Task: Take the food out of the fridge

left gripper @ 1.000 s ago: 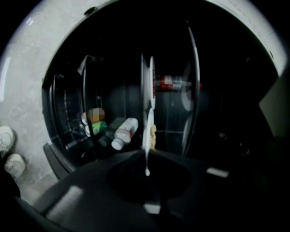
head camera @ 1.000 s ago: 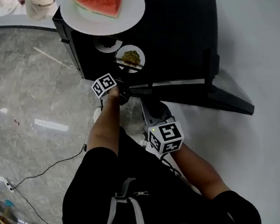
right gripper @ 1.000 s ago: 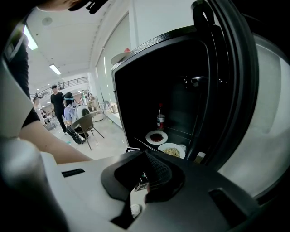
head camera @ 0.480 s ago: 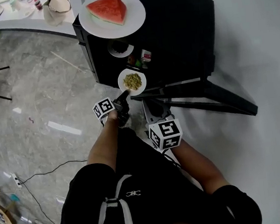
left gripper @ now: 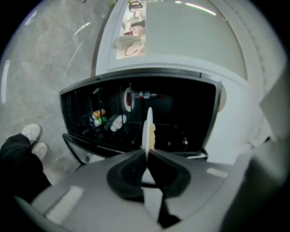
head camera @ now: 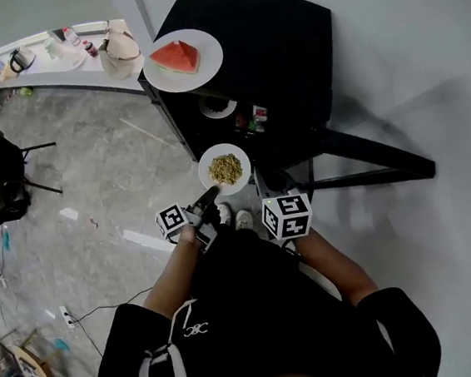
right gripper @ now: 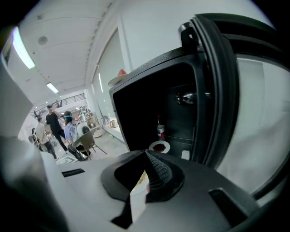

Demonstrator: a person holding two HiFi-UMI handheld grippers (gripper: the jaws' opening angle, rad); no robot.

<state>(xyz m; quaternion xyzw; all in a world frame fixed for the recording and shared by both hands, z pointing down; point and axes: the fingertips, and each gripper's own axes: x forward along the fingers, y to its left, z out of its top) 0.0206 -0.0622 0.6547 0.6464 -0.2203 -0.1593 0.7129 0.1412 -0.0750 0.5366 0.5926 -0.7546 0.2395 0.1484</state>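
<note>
My left gripper [head camera: 212, 193] is shut on the near rim of a white plate of yellow-green food [head camera: 225, 169], held level outside the black fridge [head camera: 262, 47], in front of its open mouth. In the left gripper view the plate [left gripper: 148, 128] stands edge-on between the closed jaws of that gripper [left gripper: 147, 150]. My right gripper [right gripper: 146, 156] is shut with nothing between its jaws, and it points at the fridge opening beside the plate. Inside the fridge are a small plate of dark red food [right gripper: 159, 146], a bottle [right gripper: 160, 128] and cans [left gripper: 98, 116].
A plate with a watermelon wedge [head camera: 181, 57] sits on top of the fridge. The fridge door [head camera: 371, 161] hangs open to the right. A white counter [head camera: 55, 64] with a kettle and bottles runs at the left. People and a chair [right gripper: 74, 136] are in the background.
The left gripper has drawn the plate of yellow-green food out of the fridge, toward the person and upward. The right gripper has stayed near the fridge door, only slightly raised.
</note>
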